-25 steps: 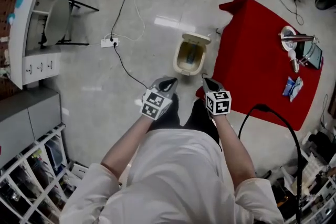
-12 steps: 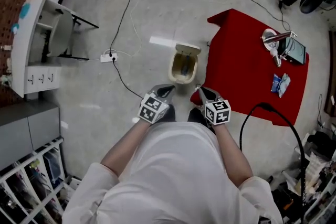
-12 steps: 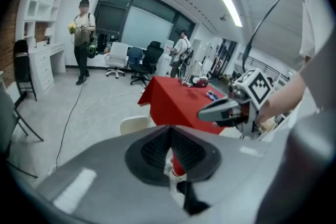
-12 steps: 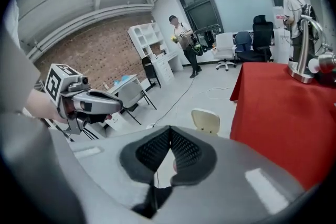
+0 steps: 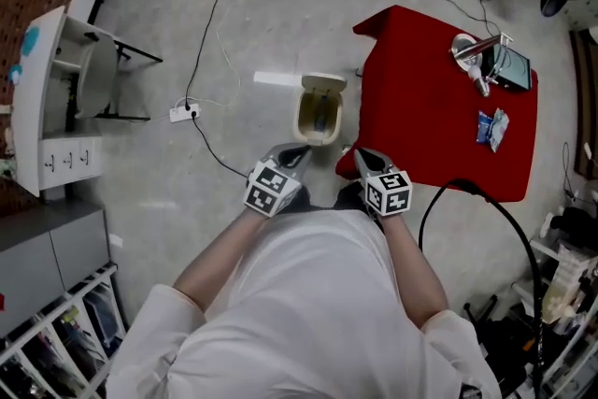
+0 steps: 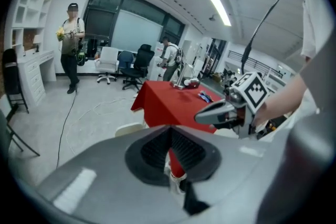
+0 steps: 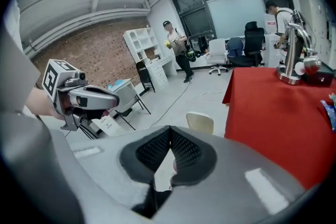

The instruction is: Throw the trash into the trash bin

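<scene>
A beige trash bin [image 5: 320,113] stands on the floor with its lid up, beside a red-clothed table [image 5: 420,121]. Blue packets [image 5: 491,128] lie on the table's right part, and show small in the left gripper view [image 6: 206,96]. My left gripper [image 5: 297,152] and right gripper [image 5: 360,156] hang side by side in front of my torso, a little short of the bin. Both are shut with nothing between the pads. In the left gripper view the shut jaws [image 6: 169,131] point at the table. In the right gripper view the jaws [image 7: 169,131] point toward the bin [image 7: 199,122].
A metal stand [image 5: 475,61] and a black device [image 5: 512,70] sit at the table's far end. Cables and a power strip [image 5: 182,113] lie on the floor to the left. A white shelf unit [image 5: 56,98] stands at far left. People [image 6: 71,44] and office chairs are far off.
Both grippers have risen a little and stay shut. The bin and table have shifted left and look slightly smaller in the head view.
</scene>
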